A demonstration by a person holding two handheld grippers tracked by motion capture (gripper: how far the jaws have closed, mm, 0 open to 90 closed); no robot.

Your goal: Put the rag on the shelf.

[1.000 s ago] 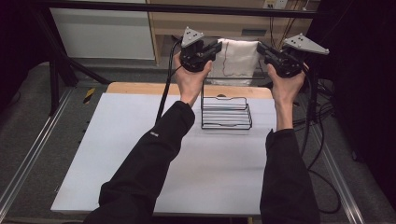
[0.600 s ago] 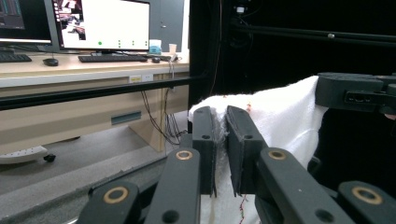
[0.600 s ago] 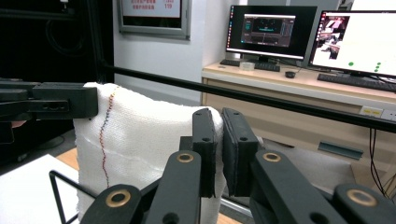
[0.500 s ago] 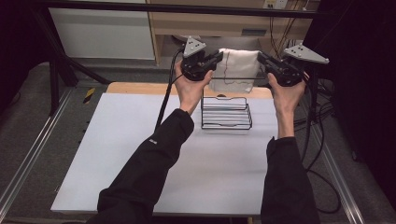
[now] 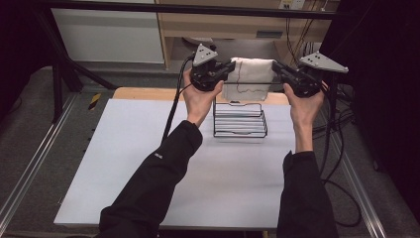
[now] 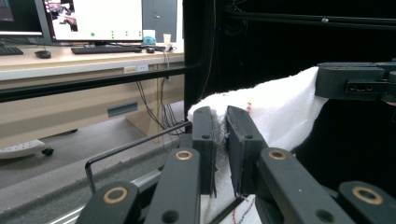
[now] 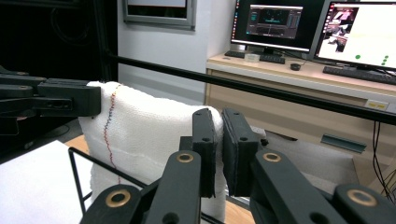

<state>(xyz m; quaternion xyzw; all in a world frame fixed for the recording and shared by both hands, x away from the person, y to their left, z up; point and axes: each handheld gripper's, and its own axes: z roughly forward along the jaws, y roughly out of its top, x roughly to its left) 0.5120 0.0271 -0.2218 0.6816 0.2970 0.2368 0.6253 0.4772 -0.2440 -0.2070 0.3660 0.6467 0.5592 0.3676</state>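
Observation:
A white towel with a coloured stitched line hangs stretched between my two grippers, above the far edge of a black wire rack. My left gripper is shut on the towel's left top corner. In the left gripper view the jaws pinch the cloth. My right gripper is shut on the right top corner. In the right gripper view its pads clamp the towel's edge, and the left gripper holds the far corner.
The rack stands at the back middle of a white table. A black frame bar crosses behind the towel, with a desk beyond it. Cables trail off the table's right side.
Both grippers and the towel have sunk slightly toward the rack; the grips are unchanged.

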